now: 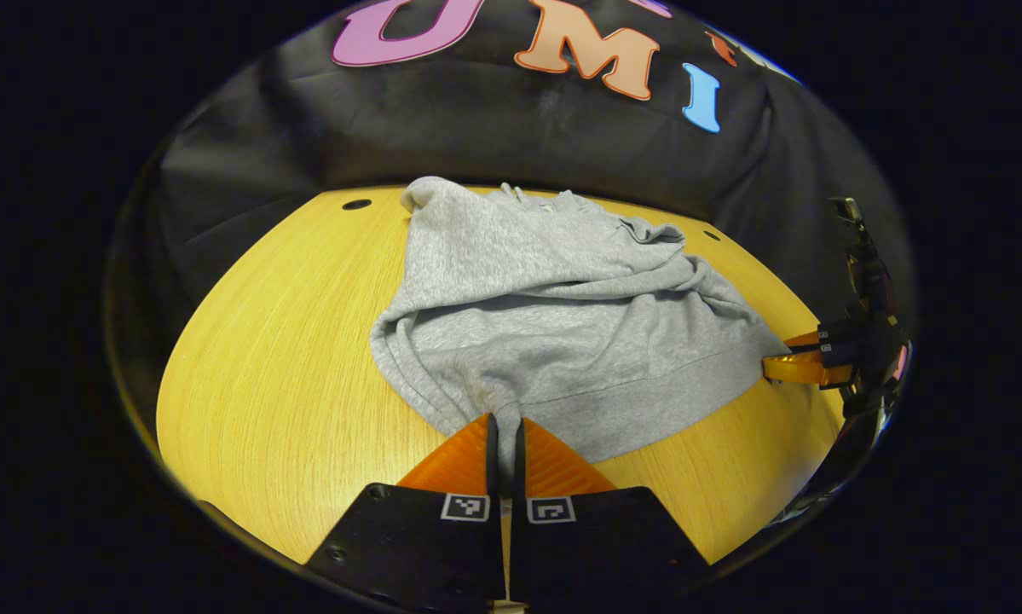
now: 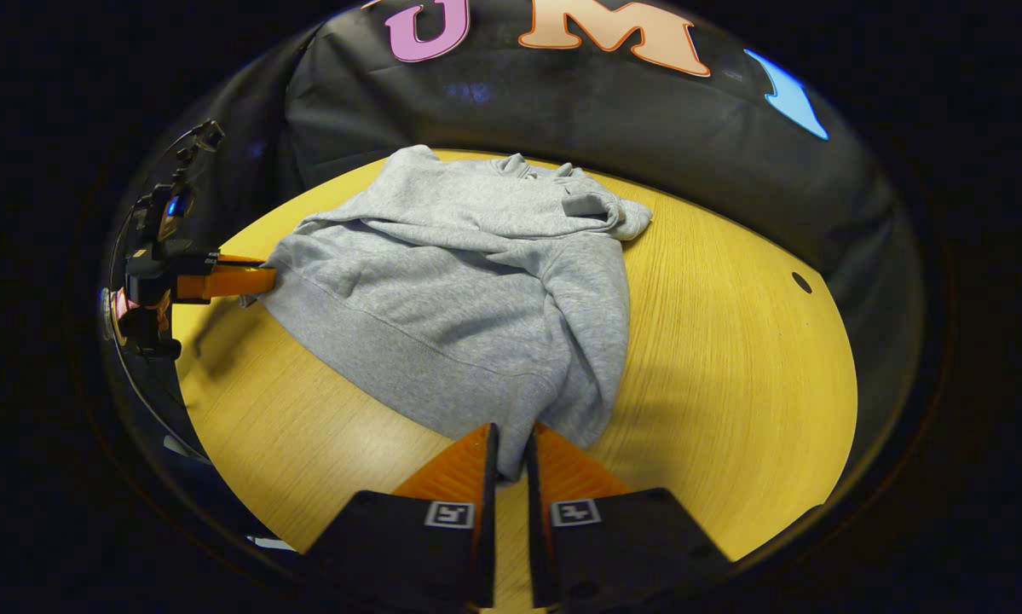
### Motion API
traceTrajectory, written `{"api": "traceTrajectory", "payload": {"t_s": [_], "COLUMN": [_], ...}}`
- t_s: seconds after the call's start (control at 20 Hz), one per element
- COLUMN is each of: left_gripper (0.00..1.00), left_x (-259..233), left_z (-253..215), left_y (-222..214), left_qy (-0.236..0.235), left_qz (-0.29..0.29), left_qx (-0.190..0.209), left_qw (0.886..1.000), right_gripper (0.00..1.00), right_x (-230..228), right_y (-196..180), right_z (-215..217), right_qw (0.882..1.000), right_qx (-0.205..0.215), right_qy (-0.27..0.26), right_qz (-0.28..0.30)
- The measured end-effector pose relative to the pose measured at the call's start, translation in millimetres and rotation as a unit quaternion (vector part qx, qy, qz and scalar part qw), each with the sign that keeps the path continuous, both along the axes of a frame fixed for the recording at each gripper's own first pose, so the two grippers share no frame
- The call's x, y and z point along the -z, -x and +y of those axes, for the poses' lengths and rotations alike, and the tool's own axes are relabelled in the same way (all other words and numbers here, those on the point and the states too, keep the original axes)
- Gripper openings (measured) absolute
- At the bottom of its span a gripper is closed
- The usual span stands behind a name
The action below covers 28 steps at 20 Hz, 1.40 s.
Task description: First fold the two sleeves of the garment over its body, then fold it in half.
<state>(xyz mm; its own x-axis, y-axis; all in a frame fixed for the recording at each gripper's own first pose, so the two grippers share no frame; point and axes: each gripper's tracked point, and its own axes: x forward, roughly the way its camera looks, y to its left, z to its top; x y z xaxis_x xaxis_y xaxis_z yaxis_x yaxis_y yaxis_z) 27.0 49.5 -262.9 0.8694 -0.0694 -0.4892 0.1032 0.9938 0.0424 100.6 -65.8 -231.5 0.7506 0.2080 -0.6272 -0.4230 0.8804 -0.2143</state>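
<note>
Garment (image 1: pixel 553 333) hem pinched between tongs (image 1: pixel 505 426)

Each camera rides low over the near edge of the counter (image 1: pixel 263 358), looking forward and slightly down along its own jaws toward the far wall. The left gripper view sits near the garment's (image 1: pixel 553 324) near left corner, the right gripper view near its near right corner. Both share the garment, the countertop, and each other's gripper at the frame edge
</note>
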Motion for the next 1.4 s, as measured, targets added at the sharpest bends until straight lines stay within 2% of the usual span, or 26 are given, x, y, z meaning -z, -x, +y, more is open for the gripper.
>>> {"api": "traceTrajectory", "payload": {"t_s": [0.1,0.15,0.4,0.55,0.8,0.9,1.1,1.4], "left_gripper": [0.0,0.0,0.0,0.0,0.0,0.0,0.0,0.0], "left_x": [0,-1,-9,-37,-91,-107,-139,-149], "left_z": [0,0,-1,-6,-13,-13,-12,-3], "left_y": [0,0,1,-4,-24,-38,-79,-147], "left_qy": [0.0,0.0,0.011,0.022,0.089,0.099,0.091,0.048], "left_qz": [0.009,0.011,0.018,-0.004,-0.038,-0.043,-0.075,-0.088], "left_qx": [0.009,0.013,0.014,0.017,0.014,0.017,0.022,0.013], "left_qw": [1.0,1.0,1.0,1.0,0.995,0.994,0.993,0.995], "right_gripper": [0.13,0.04,0.04,0.04,0.04,0.04,0.04,0.04], "right_x": [-5,-5,-19,-41,-83,-101,-134,-141], "right_y": [-1,-1,-3,-8,-29,-44,-90,-157], "right_z": [1,2,7,15,27,31,34,43], "right_qw": [1.0,1.0,1.0,0.999,0.996,0.995,0.992,0.991], "right_qx": [0.005,0.008,0.017,0.021,0.021,0.02,0.021,0.023], "right_qy": [-0.003,-0.004,-0.021,-0.049,-0.079,-0.089,-0.1,-0.092], "right_qz": [0.003,0.005,0.0,-0.007,-0.029,-0.044,-0.077,-0.098]}}
